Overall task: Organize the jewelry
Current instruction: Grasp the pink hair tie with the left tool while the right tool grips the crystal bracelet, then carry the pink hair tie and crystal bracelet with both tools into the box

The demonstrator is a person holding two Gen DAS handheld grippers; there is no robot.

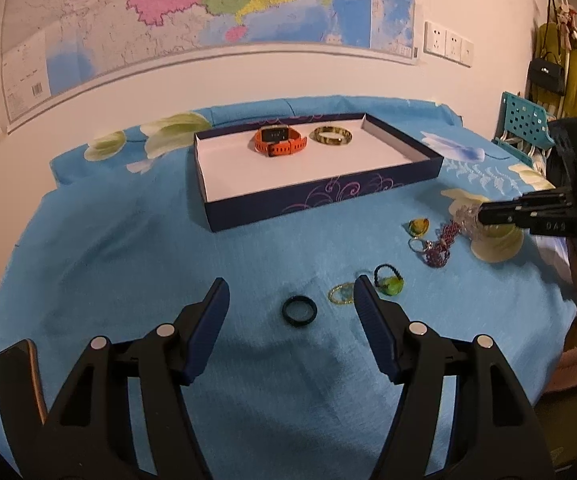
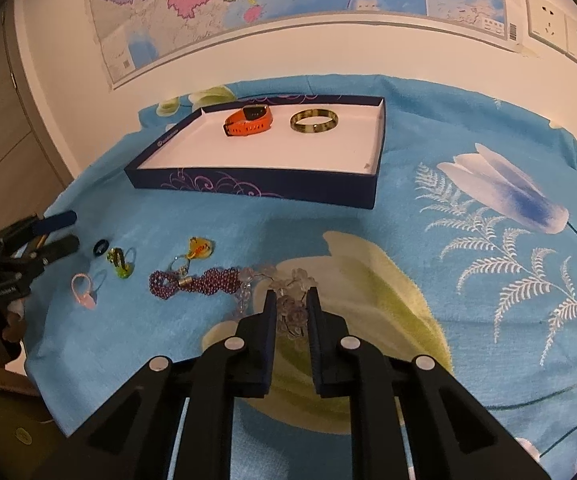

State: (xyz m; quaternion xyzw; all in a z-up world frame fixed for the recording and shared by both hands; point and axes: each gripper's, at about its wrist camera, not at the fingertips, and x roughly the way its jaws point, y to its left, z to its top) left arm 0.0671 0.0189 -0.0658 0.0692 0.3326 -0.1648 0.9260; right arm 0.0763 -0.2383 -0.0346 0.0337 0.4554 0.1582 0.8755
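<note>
A dark blue box lid (image 1: 328, 196) (image 2: 256, 188) holds an orange watch (image 1: 280, 141) (image 2: 248, 121) and a mottled bangle (image 1: 333, 136) (image 2: 314, 121). My left gripper (image 1: 290, 288) is open just above a black ring (image 1: 299, 311) (image 2: 101, 247). A green hair tie (image 1: 389, 283) (image 2: 120, 261), a yellow pendant (image 1: 419, 227) (image 2: 201, 249) and a purple bead bracelet (image 1: 441, 245) (image 2: 196, 282) lie on the cloth. My right gripper (image 2: 292, 297) is narrowed around a clear crystal bracelet (image 2: 293, 312) (image 1: 466, 216), jaws not fully closed.
A blue flowered cloth (image 1: 128, 264) covers the table. A pink loop (image 2: 83, 289) lies near the left gripper (image 2: 60, 232). A thin gold hoop (image 1: 341, 295) lies beside the green tie. A map (image 1: 168, 20) hangs on the wall behind.
</note>
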